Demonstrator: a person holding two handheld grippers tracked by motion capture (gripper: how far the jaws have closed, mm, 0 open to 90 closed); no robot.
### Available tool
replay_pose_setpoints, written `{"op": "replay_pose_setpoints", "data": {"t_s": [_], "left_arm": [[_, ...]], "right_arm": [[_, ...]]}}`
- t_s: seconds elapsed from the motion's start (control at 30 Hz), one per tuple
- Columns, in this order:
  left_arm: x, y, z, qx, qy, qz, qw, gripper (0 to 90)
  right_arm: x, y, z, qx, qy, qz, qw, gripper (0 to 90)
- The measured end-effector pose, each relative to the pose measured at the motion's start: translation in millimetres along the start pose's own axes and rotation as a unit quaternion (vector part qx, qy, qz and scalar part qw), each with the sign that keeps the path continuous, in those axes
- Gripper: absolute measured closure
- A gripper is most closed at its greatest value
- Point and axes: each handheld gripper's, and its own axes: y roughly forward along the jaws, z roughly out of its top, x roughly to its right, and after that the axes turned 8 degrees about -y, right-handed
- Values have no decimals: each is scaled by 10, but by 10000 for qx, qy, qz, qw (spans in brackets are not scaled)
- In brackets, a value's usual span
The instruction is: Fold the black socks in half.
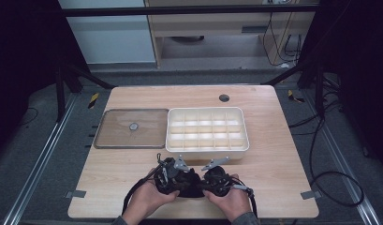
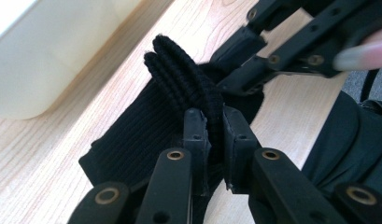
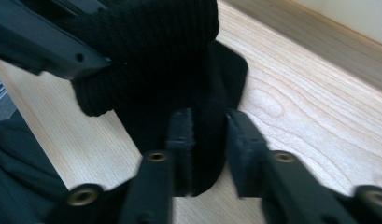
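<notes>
At the near edge of the pale wooden table (image 1: pixel 273 140) the person's two hands sit close together, each working a black two-jaw gripper over a black ribbed knit cloth (image 1: pixel 189 190) that lies bunched on the wood between them. The left gripper (image 2: pixel 215 135) has its jaws drawn narrow, pinching a raised fold of the knit so the ribbed edge stands up above the pads. The right gripper (image 3: pixel 210 140) also has cloth between its jaws; they sit a little wider apart, and the blur makes it hard to say whether both pads press the fabric, though it looks gripped. From above, the left gripper (image 1: pixel 169 174) and right gripper (image 1: pixel 216 179) nearly touch. Just beyond them stands a cream plastic organiser box with many small compartments (image 1: pixel 207 146), and beside it, to the left, lies a flat clear lid with a round centre knob (image 1: pixel 131 127).
</notes>
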Motion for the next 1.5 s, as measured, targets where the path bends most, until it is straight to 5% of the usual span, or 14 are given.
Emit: {"op": "replay_pose_setpoints", "data": {"t_s": [0.17, 0.43, 0.6, 1.03, 1.5], "left_arm": [[-31, 41, -38, 48, -95, -28, 9999, 813], [50, 85, -31, 52, 39, -90, 9999, 810], [67, 125, -33, 54, 46, -103, 9999, 808], [83, 269, -74, 82, -48, -158, 9998, 781], [212, 68, -104, 397, 41, -151, 9991, 556]], "right_arm": [[-18, -74, -18, 4, -34, -54, 10000, 592], [-4, -53, -70, -89, -30, 1, 10000, 829], [9, -38, -76, -80, -10, 21, 10000, 831], [16, -138, -139, 18, 16, -92, 10000, 603], [64, -418, -124, 172, 31, -382, 9991, 540]]}}
